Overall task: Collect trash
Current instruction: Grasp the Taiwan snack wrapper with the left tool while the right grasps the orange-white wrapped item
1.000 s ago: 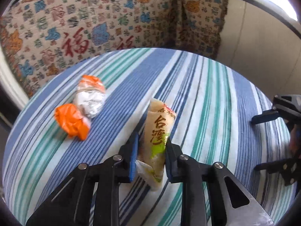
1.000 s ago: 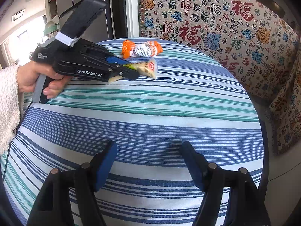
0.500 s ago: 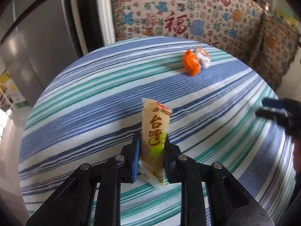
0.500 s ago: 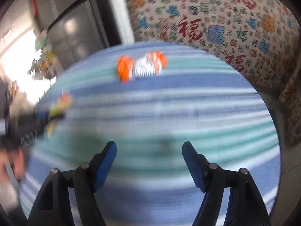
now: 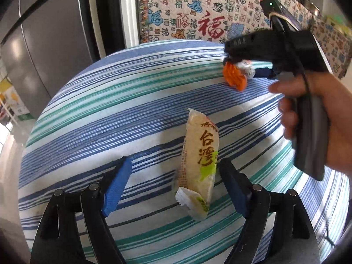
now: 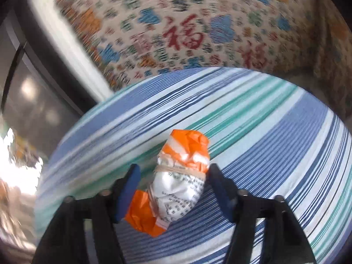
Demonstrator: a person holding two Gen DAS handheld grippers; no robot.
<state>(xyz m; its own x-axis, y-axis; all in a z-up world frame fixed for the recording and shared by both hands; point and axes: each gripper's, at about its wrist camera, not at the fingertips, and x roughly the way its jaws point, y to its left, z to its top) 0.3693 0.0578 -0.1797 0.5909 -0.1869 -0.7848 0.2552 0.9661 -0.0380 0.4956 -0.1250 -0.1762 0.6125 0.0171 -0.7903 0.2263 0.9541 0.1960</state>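
Now parted and opening: left tongs [image 5: 173, 181], blue pads spread wide over the striped worktop [image 5: 110, 114]. Between them, nearer the right-hand pad but touching neither as far as can be seen, a long cream snack wrapper [image 5: 199, 165] with red characters and a green patch, lying flat on the cloth, torn white end toward the camera, far end pointing up the picture toward the middle of the worktop. Farther off, at the worktop's far right edge in the left wrist view, the right tongs [image 5: 238, 66] gripped by a hand [image 5: 319, 114], nose down over a crumpled orange and white wrapper [image 5: 236, 74].

Closing, in the right wrist view: right tongs [image 6: 172, 189], pads on either side of that same crumpled orange and white wrapper [image 6: 178, 182], a bundle bound round its middle by a pale band. Left pad against or just over the lower orange end, right pad just beside the white printed part; contact hard to judge, no squeeze visible. Bundle resting on the blue and green stripes, well apart from the cream wrapper. Behind the worktop, a patterned cloth [image 6: 187, 33] with red and blue characters, blurred.
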